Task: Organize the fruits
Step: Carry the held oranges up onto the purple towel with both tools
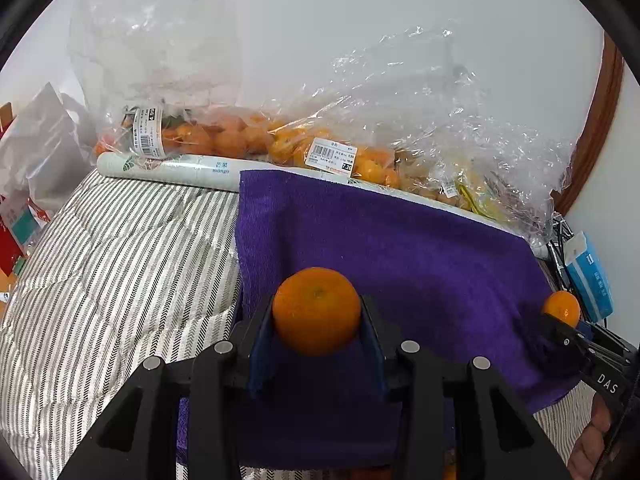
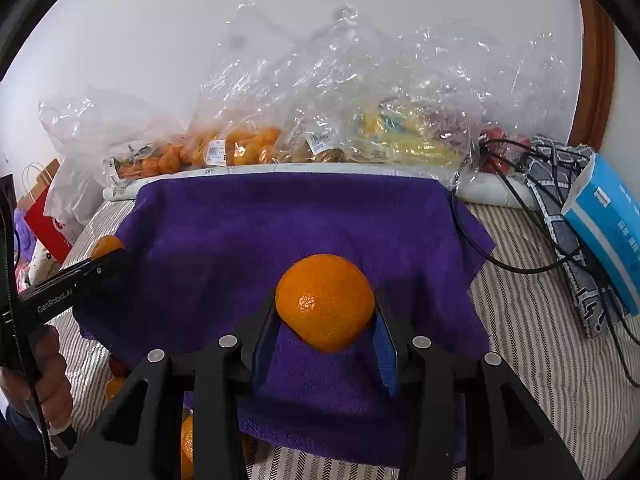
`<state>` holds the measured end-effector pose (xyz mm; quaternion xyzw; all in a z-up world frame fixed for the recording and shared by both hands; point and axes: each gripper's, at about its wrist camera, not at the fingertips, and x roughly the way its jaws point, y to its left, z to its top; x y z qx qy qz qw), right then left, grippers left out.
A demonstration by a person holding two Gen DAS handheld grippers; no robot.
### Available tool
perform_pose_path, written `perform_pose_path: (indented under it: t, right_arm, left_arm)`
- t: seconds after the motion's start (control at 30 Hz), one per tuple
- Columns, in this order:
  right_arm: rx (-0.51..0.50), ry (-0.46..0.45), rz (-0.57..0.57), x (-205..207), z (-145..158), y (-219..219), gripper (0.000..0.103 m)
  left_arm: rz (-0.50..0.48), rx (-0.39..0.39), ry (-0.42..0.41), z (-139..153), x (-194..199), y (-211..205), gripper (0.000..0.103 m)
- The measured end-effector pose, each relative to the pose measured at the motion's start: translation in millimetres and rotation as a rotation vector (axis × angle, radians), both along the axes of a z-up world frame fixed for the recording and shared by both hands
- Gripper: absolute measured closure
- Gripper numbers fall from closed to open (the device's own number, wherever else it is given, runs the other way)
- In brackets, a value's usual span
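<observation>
Two mandarins are in your hands now, one in each gripper. Your left gripper [image 1: 317, 312] has its jaws clamped on the first mandarin [image 1: 316, 310], and your right gripper [image 2: 325, 306] has its jaws clamped on the second mandarin [image 2: 325, 302]; both fruits hang above the purple towel [image 1: 400, 240], which lies on the striped bed cover [image 1: 120, 260]. Behind the towel, along the wall, you see clear plastic bags [image 2: 248, 148] with more orange fruits inside. I judge that each mandarin is light and round, with a thin, soft skin, so it can roll when you put it down and it can bruise if you press too hard. The jaws hold each fruit at its widest part, on two opposite sides, and this seems the best place. When you release, bring the fruit low to the towel first; the soft cloth should stop it from rolling away.
</observation>
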<state>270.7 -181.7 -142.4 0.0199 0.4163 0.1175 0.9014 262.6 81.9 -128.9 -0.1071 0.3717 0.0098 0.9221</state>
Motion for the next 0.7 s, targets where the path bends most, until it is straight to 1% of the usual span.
perform_pose_path:
  t: [0.13, 0.27, 0.43, 0.7]
  right_arm:
    - [-0.006, 0.001, -0.003, 1.5, -1.6, 0.6, 0.060]
    - [-0.012, 0.013, -0.003, 4.5, -5.5, 2.3, 0.060]
    - [-0.021, 0.033, -0.001, 7.7, -10.9, 5.6, 0.060]
    - [-0.039, 0.044, 0.006, 8.5, -16.9, 9.7, 0.060]
  left_arm:
    - [0.004, -0.025, 0.017, -4.3, 3.2, 3.5, 0.064]
    - [0.007, -0.013, 0.021, -5.4, 3.8, 2.7, 0.064]
    - [0.006, -0.020, 0.031, -7.5, 6.2, 2.7, 0.064]
    - [-0.004, -0.009, 0.037, -7.8, 6.8, -0.9, 0.064]
